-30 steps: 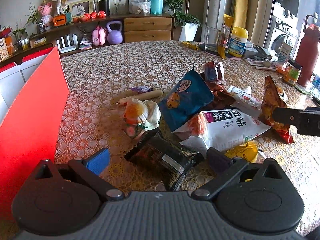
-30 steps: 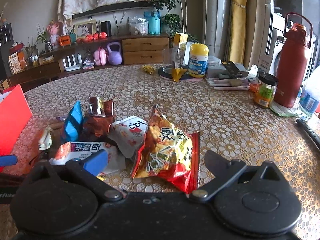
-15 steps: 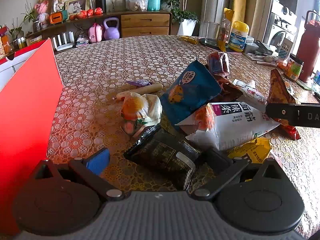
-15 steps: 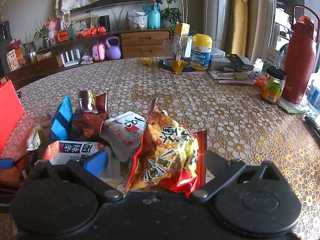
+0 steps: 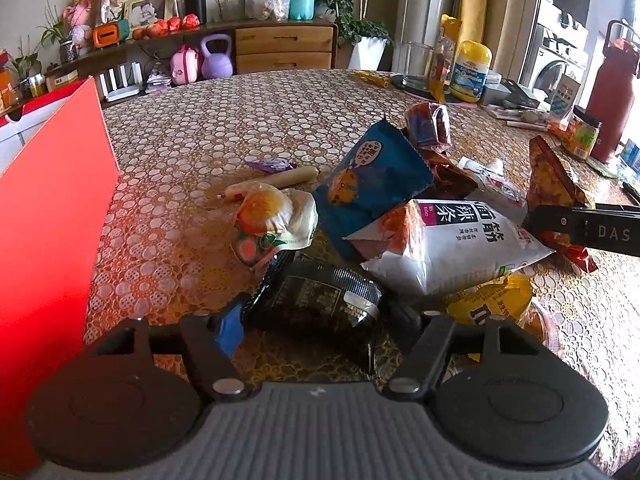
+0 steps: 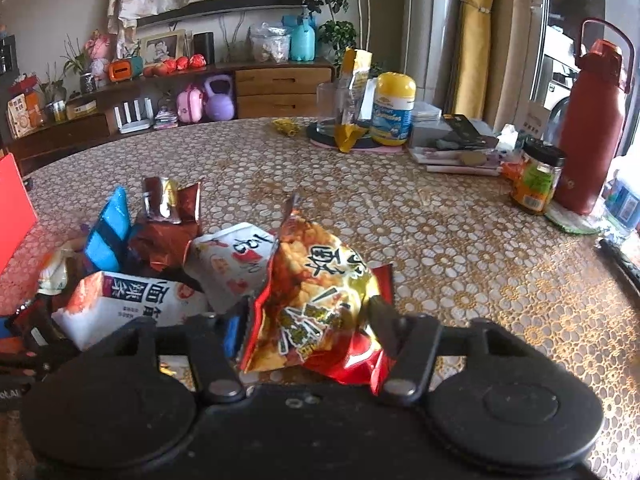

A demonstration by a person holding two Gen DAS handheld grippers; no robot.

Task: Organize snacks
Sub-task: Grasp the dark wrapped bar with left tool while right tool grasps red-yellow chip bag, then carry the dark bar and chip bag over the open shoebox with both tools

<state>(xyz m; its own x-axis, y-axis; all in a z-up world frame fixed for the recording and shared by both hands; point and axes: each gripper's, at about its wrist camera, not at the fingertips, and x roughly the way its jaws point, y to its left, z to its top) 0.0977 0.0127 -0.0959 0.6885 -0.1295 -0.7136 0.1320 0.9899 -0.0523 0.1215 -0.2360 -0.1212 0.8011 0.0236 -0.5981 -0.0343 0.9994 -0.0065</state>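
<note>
Snacks lie heaped mid-bench in the left wrist view, and the left tool (image 5: 316, 322) straddles a dark, glossy black packet with fine printed text (image 5: 320, 296) at the near edge of the pile. Its jaws are closing with the packet between them; the blue pad looks just beside the packet's left end, so I judge no firm pinch yet. To do this well, let the jaws bite the packet's body, not its slack seam, and lift straight up so the white noodle-snack bag (image 5: 452, 240) resting beside it does not drag along. A tall red box wall (image 5: 48, 216) stands close on the left; bare patterned tablecloth (image 5: 224, 120) lies beyond.

From the right wrist view, the right tool (image 6: 306, 326) is closing round a crinkled red-and-yellow foil crisp bag (image 6: 316, 292), pads at its flanks and seemingly touching. Squeeze gently, since the puffed bag may slip. Open cloth lies right; a red flask (image 6: 588, 136) and a jar (image 6: 538, 178) crowd the far edge.
</note>
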